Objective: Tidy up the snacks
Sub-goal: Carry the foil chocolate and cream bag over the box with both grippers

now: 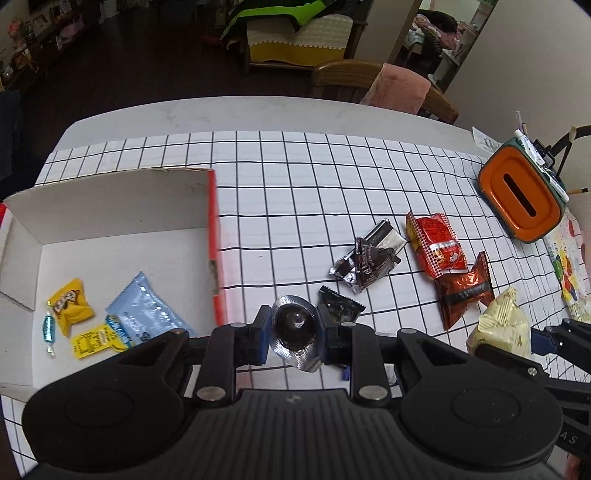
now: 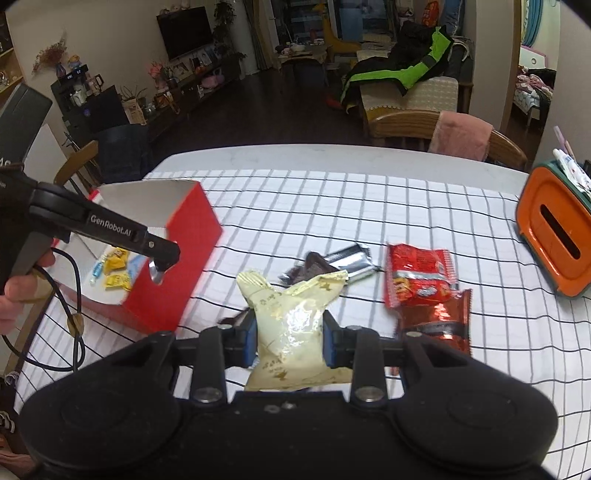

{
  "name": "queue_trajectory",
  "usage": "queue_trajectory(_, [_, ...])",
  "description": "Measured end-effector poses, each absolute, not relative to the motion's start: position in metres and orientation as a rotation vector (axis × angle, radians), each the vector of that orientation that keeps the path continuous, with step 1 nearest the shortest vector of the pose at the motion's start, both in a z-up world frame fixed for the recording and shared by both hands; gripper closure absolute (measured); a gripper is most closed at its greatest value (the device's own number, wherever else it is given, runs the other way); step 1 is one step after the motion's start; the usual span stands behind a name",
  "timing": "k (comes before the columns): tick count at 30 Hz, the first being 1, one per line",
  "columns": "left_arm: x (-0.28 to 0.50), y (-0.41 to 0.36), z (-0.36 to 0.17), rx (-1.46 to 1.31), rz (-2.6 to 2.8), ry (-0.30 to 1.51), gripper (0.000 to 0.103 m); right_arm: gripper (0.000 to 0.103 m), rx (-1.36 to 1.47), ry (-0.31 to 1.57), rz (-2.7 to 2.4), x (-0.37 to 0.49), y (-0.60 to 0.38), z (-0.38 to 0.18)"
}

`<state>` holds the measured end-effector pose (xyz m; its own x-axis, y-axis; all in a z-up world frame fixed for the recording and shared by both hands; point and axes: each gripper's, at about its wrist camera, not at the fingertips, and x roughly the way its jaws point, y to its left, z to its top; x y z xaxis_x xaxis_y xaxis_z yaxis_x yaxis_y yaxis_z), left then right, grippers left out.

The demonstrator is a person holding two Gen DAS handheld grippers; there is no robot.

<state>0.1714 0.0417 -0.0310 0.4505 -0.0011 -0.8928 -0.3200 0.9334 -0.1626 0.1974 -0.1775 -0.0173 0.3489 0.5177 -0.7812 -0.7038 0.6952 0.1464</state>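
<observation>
While the left gripper (image 1: 295,334) pinches a foil-wrapped dark chocolate (image 1: 294,326) just beside the red cardboard box (image 1: 212,236), the right gripper (image 2: 290,341) pinches a cream snack pouch (image 2: 291,321); each should clear the box wall before release.

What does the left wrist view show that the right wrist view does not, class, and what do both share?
Only the left wrist view shows the left hand-held gripper shut on a foil-wrapped dark chocolate, and the light blue packet in the box. Only the right wrist view shows the television and a person's hand. Both show the red box, the cream packet held by the right hand-held gripper, and the orange container.
</observation>
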Motion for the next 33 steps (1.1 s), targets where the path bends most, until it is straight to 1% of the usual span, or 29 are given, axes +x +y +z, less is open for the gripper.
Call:
queue_trajectory(16, [0.124,0.129,-0.014,-0.331,0.224,1.063,0.079,0.071,-0.268,0.904,0.885,0.164,-0.066,-0.010])
queue_trajectory(25, [0.106,0.187,-0.021,-0.329,0.264,1.072,0.079,0.071,-0.300,0.919,0.912,0.153,-0.002,-0.017])
queue_trajectory(33, [0.098,0.228,-0.039,-0.311,0.292,1.108,0.079,0.071,-0.375,0.912,0.933,0.142,0.052,-0.032])
